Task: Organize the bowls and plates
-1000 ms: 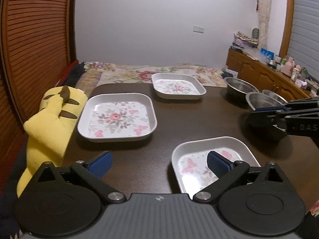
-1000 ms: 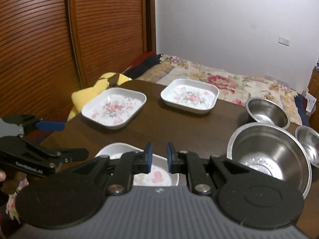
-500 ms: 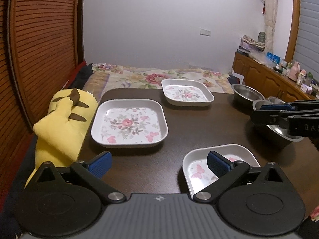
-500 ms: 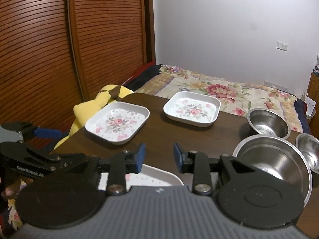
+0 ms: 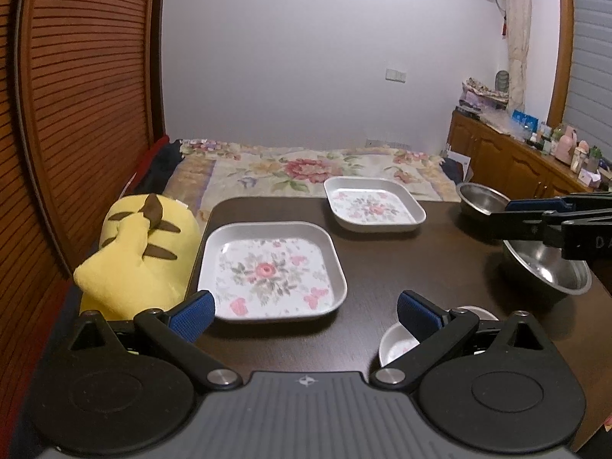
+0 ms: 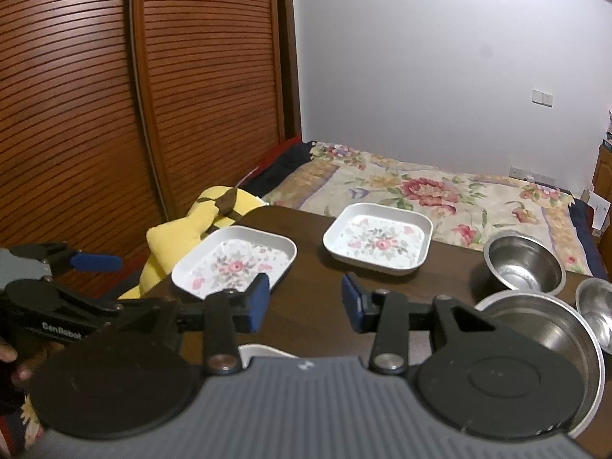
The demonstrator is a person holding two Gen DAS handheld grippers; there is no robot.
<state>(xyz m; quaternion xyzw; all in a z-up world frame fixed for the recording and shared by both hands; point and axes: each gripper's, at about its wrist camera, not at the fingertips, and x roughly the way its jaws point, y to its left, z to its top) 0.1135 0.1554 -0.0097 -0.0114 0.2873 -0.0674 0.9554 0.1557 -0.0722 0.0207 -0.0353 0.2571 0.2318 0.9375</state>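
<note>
A dark wooden table (image 5: pixel 401 252) is standing in a bedroom, a floral bedspread (image 5: pixel 306 168) lying beyond its far edge. Off the left edge, a yellow plush toy (image 5: pixel 137 252) is leaning against the table. Near that edge the large floral plate (image 5: pixel 271 271) is sitting flat; the second floral plate (image 5: pixel 373 204) is resting by the far edge. The left gripper (image 5: pixel 304 311) is hovering with its jaws spread wide, gripping nothing. A small white dish (image 5: pixel 397 346) is peeking out at the near edge. The right gripper (image 6: pixel 306 302) is opening its jaws, nothing between them. Along the right edge, the big steel bowl (image 6: pixel 550 329), a medium steel bowl (image 6: pixel 524 266) and a small steel bowl (image 6: pixel 596 310) are sitting close together.
</note>
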